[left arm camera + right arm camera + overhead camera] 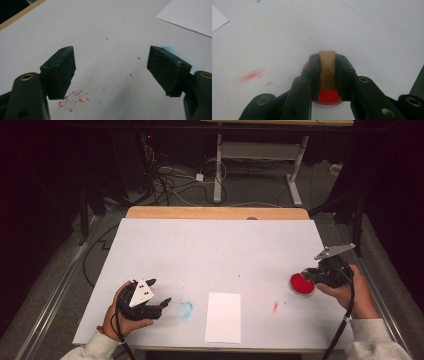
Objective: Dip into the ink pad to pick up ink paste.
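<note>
Two risks we saw: our right gripper (327, 63), clamped on a brown stamp (327, 72) over the red ink pad (302, 284) at the surface's right, might drip; left gripper (111, 71) gaped empty.

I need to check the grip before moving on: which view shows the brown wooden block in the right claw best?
The right gripper view: the brown wooden block stands clamped between the right claw jaws, above the round red ink pad. In the high view the hand and claw cover it. The left gripper view faces elsewhere.
</note>
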Action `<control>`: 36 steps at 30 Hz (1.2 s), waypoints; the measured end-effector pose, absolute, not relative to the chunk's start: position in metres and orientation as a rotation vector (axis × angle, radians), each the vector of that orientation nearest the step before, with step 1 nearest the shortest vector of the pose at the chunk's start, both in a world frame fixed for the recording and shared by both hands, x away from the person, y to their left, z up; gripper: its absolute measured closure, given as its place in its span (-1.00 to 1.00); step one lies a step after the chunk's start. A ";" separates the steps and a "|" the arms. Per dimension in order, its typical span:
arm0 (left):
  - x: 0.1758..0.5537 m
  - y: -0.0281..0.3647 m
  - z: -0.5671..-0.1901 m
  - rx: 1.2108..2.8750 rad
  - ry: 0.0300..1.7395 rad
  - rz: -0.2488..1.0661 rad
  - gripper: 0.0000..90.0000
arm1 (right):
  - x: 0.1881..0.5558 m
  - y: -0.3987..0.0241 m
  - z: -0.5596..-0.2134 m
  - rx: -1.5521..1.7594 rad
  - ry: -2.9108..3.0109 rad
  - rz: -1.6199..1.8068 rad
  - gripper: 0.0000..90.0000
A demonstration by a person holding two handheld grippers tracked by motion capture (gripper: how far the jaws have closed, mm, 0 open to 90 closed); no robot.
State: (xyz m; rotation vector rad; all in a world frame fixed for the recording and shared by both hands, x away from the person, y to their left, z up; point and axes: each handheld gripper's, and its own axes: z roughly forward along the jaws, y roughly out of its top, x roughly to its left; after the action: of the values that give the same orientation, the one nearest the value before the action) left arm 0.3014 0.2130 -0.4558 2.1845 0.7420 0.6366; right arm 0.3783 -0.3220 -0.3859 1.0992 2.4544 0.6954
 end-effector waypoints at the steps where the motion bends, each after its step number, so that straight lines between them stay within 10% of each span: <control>1: 0.301 0.213 -0.456 2.183 0.743 0.637 -0.51 | 0.378 -0.322 -0.385 1.096 2.458 0.695 0.69; 36: 0.302 0.212 -0.457 2.196 0.740 0.628 -0.50 | 0.401 -0.323 -0.426 1.207 2.540 0.546 0.69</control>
State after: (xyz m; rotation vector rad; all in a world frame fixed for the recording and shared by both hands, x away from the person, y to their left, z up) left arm 0.3017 0.2121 -0.4573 2.1963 0.7401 0.6277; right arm 0.4006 -0.3232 -0.4262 1.2075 2.5399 0.5460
